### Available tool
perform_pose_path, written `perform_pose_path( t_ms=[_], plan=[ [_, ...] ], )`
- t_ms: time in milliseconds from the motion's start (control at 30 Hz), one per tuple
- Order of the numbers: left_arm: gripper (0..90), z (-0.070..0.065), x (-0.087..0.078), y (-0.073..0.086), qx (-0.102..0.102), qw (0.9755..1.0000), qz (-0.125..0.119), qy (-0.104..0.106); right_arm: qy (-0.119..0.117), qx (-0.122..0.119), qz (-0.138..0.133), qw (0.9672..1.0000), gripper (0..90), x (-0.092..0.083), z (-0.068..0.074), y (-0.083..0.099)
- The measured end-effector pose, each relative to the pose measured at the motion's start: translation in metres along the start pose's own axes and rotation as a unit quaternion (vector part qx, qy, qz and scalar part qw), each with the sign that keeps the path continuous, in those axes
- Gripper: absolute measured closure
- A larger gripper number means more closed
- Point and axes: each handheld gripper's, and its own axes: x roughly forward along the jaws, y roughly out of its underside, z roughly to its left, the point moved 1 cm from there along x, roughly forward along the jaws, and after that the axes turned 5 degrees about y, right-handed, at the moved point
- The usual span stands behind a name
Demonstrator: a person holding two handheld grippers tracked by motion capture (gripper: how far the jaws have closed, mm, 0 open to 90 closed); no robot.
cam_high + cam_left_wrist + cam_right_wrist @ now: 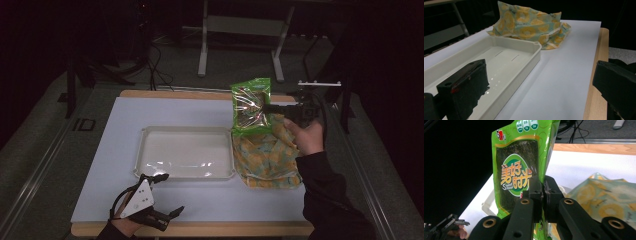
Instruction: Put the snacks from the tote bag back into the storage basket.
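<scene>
- We see one green snack packet [251, 106] held upright above the table, over the far right corner of the tray. Our right gripper [543, 192] has its jaws pressed together on the packet's edge.
- In the high view, the right gripper [272, 109] reaches in from the right, and the hand [306, 136] behind it sits over the cloth bag.
- We count one white tray [150, 170] in the middle of the table. It is shallow, and its near rim lies just ahead of our left gripper.
- One yellow-patterned cloth bag [267, 160] lies crumpled against the tray's right side, close to the table's right edge.
- Our left gripper [162, 197] rests near the front left edge of the table, jaws spread wide with nothing between them.
- The white table top [120, 130] has open room to the left of the tray and along the front.
- A wooden edge [596, 82] borders the white sheet.
</scene>
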Motion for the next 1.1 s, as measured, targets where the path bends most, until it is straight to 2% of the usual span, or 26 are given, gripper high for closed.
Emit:
perform_pose_path(
  t_ms=[233,733,1100],
  plan=[
    [0.5,0.000,0.000,0.000,0.000,1.0000,-0.001,-0.001,-0.012,-0.010,0.008,0.9998,86.5,0.017,0.014,0.000],
    [0.5,0.000,0.000,0.000,0.003,1.0000,0.001,0.001,-0.039,-0.016,0.017,0.9990,86.5,0.057,0.040,0.010],
    [0.5,0.000,-0.001,-0.001,0.002,1.0000,-0.003,0.000,-0.046,-0.017,0.018,0.9986,86.5,0.077,0.050,0.018]
  ],
)
